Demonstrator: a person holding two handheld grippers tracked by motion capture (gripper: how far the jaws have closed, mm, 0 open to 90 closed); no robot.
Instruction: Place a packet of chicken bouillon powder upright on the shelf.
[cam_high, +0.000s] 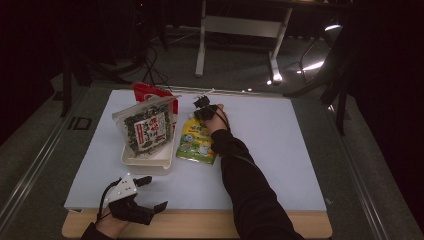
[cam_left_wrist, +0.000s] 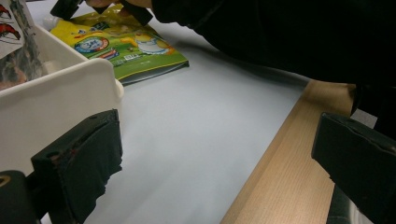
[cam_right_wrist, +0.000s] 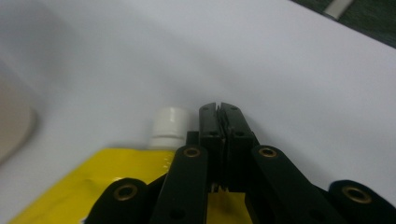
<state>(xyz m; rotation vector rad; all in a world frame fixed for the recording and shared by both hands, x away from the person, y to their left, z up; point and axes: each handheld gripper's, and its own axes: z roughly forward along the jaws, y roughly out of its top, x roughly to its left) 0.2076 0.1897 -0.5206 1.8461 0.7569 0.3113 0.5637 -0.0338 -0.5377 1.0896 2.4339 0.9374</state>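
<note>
Pressing together, jaw against jaw, on the right gripper (cam_right_wrist: 219, 109), with a yellow edge of the spouted pouch (cam_high: 196, 140) showing between them lower down in the right gripper view, so seemingly pinching the pouch's top beside its white cap (cam_right_wrist: 169, 126). Lying flat on the white mat (cam_high: 280, 150), that pouch, just right of the white tray (cam_high: 150, 161), spout end pointing toward the far side. Gaping wide on the left gripper (cam_high: 150, 194), with nothing between the jaws, hanging over the near edge where mat meets the wooden table (cam_high: 200, 227). Leaning in the tray, a seaweed packet (cam_high: 146, 127), with a red packet (cam_high: 147, 92) behind it. Standing close beside the left gripper's jaw in its own view, the tray's near wall (cam_left_wrist: 56, 102), touching or not being unclear. Stretching diagonally from the bottom edge up across the mat, the right sleeve (cam_high: 250, 190), hand low over the pouch's top. Resting near the front left corner, the left hand, gripper aiming right toward the tray's corner.
</note>
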